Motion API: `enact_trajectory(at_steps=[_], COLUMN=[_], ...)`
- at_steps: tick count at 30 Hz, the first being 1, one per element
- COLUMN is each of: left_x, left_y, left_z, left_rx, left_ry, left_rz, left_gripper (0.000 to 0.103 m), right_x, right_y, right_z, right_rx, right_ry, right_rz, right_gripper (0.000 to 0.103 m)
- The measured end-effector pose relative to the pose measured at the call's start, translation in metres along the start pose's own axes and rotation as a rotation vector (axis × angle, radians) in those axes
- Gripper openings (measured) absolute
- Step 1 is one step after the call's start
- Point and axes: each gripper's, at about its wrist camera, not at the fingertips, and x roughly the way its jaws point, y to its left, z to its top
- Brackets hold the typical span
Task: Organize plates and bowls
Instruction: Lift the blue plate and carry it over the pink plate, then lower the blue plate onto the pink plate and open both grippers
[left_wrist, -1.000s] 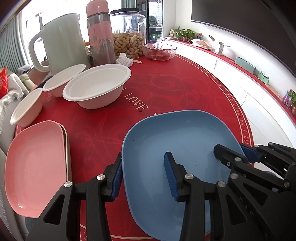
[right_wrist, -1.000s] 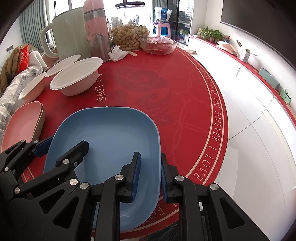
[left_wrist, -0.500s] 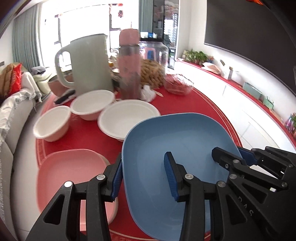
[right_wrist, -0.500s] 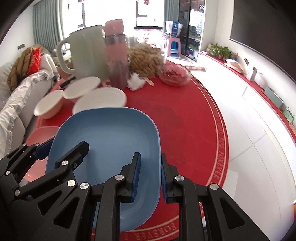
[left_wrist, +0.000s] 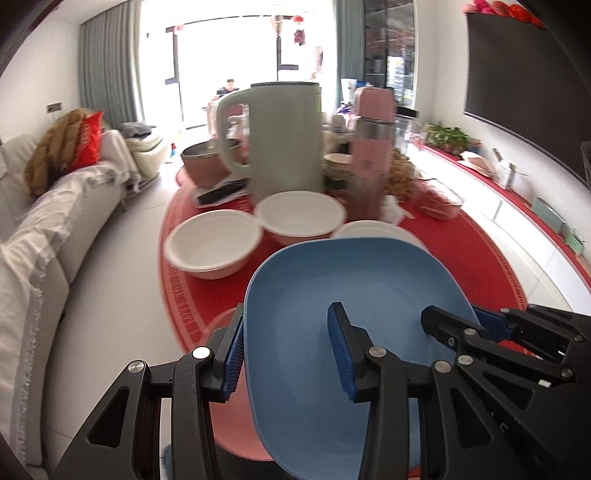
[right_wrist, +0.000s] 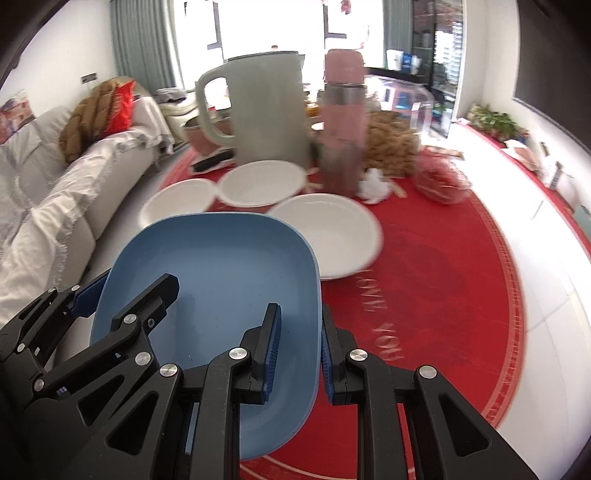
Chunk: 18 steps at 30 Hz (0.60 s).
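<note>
Blue plate hangs above the red table, pinched at its edges by the left gripper and right gripper. White bowls sit at twelve o'clock, a pink plate at seven in the left view.

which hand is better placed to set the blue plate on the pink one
Probably left. The pink plate lies just under the left hand-held gripper, which straddles the blue plate rim on that side. The right hand-held gripper holds the far rim.
</note>
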Motion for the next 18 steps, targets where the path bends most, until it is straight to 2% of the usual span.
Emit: enact_trajectory(at_steps=[4,8,12,13,15,17,18], left_x=[0.007,0.021,0.044,0.045,0.052,0.059,0.064], left_y=[0.023,0.039,0.047,0.047,0.044,0.043,0.042], left_z=[-0.006,-0.015,-0.029,-0.030,-0.031,-0.032,-0.032], left_rx=[-0.016,-0.033,-0.068,-0.060,-0.053,-0.055,-0.055], left_ry=[0.023,0.068,0.134,0.118,0.126,0.142,0.157], left_rz=[0.040,0.029,-0.044,-0.044,-0.055,-0.077,-0.084], left_gripper=[0.045,0.046,0.058,0.060,0.072,0.079,0.079], right_x=[0.018,0.040,0.057,0.056,0.052,0.050,0.048], right_y=[0.018,0.030,0.029,0.029,0.027,0.020,0.015], right_z=[0.001,-0.003,-0.015,-0.016,-0.019,-0.019,-0.019], right_rx=[0.007,0.018,0.028,0.026,0.020,0.025,0.035], right_ry=[0.041,0.088,0.142,0.129,0.121,0.118,0.119], right_rz=[0.056,0.076,0.059,0.052,0.028,0.035,0.035], right_gripper=[0.022,0.022,0.023,0.023,0.023,0.023,0.023])
